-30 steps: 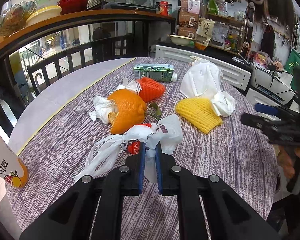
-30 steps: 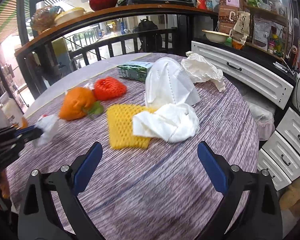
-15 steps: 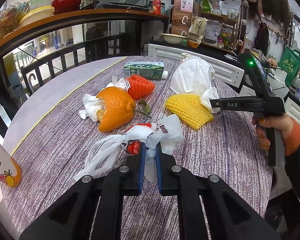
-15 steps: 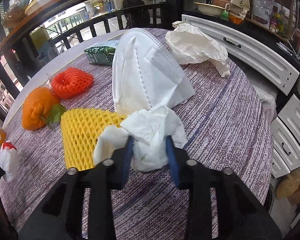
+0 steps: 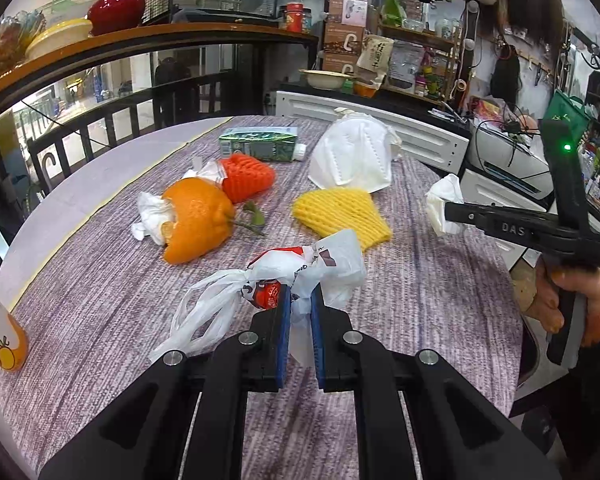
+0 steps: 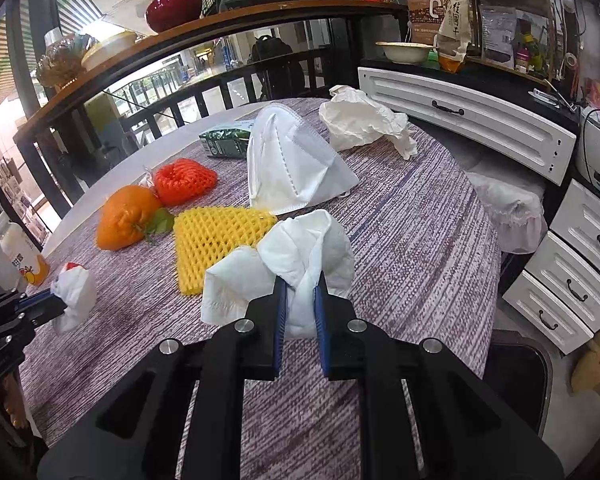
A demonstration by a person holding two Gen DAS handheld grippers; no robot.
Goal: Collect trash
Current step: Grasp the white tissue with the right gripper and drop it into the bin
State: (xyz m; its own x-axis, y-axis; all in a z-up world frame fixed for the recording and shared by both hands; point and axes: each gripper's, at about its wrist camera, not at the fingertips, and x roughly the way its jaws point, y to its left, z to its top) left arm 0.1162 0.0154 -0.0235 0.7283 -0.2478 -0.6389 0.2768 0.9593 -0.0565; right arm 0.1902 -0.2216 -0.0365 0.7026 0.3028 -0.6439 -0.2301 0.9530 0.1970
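Observation:
My left gripper is shut on a white plastic bag with red print, low over the round purple-streaked table. My right gripper is closing its jaws, and its pads press on a crumpled white tissue, held up off the cloth at the table's right side. In the left wrist view that tissue hangs from the right gripper. Still lying on the table are an orange peel, a red foam net, a yellow foam net, a white face mask and a green carton.
A crumpled white paper lies at the far table edge. A juice bottle stands at the near left edge. White drawers and a cabinet stand to the right, a dark railing and shelf behind. A person's hand holds the right gripper.
The right gripper went from wide open to closed on the tissue beside the yellow net, then carried it up and to the right. The left gripper kept still with the bag.

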